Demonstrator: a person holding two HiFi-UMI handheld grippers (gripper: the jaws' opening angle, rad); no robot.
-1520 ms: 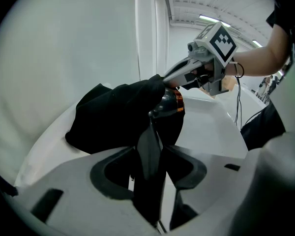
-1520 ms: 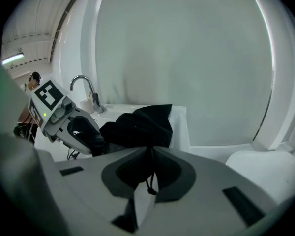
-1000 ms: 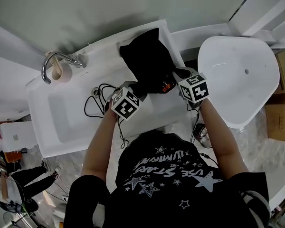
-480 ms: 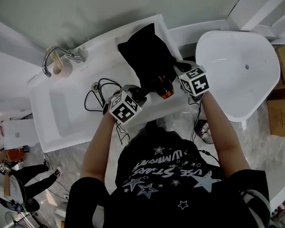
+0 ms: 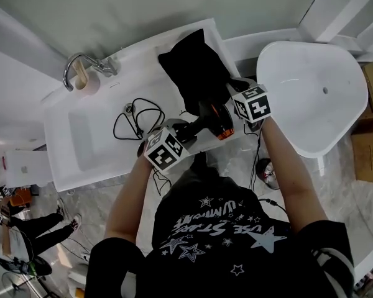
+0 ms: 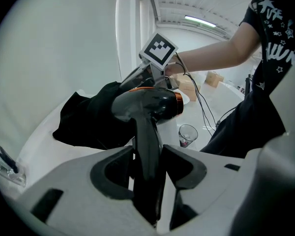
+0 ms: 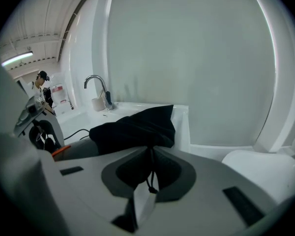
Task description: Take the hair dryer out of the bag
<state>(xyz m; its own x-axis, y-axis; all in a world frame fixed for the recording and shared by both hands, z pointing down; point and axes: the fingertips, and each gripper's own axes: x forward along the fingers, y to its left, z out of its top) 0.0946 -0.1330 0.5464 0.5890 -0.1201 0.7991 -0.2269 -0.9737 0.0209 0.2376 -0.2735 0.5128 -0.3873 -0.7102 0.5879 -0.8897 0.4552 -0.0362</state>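
Note:
The black hair dryer [image 5: 205, 126], with an orange ring at its nozzle, lies mostly clear of the black cloth bag [image 5: 196, 70] on the white counter. My left gripper [image 6: 147, 156] is shut on the dryer's handle [image 6: 146, 146], and the dryer's body [image 6: 148, 104] stands above the jaws. In the head view the left gripper [image 5: 181, 135] sits at the counter's front edge. My right gripper [image 7: 150, 154] is shut on the bag [image 7: 135, 127] at its mouth, and a knotted drawstring [image 7: 150, 177] hangs between the jaws. In the head view the right gripper [image 5: 235, 93] is at the bag's right side.
A sink basin [image 5: 87, 135] with a chrome faucet [image 5: 87, 67] and a cup [image 5: 81, 82] lies left of the bag. The dryer's black cord [image 5: 137, 117] coils by the drain. A white tub [image 5: 311, 92] stands right. A glass [image 6: 187, 134] sits on the floor.
My left gripper has drawn the hair dryer toward the person and away from the bag, so more of its body shows. The right gripper has stayed at the bag's mouth.

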